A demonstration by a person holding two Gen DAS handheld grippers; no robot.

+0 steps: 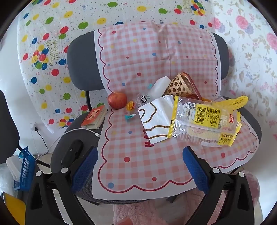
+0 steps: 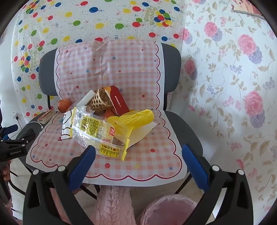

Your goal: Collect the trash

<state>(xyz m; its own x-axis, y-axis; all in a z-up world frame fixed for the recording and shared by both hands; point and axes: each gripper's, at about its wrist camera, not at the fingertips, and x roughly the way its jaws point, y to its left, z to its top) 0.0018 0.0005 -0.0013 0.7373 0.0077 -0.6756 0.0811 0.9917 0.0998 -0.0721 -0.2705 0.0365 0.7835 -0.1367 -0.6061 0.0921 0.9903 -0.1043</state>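
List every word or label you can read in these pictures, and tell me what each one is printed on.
"Happy Birthday": on the balloon-patterned white backdrop sheet.
"GenRobot.AI": on the black body of the left gripper.
"HU", rest hidden: red letters on the pink checked paper mat.
Too small or blurred: the barcode and print on the clear and yellow plastic snack wrapper, the red carton, the small orange booklet.

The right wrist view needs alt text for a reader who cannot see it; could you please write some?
An open right claw hovers before a chair draped in a pink checked sheet, facing a clear yellow-edged snack wrapper. Behind the wrapper lie a yellow plastic dustpan, a woven basket, a red box and an apple. A pink-lined bin sits below.
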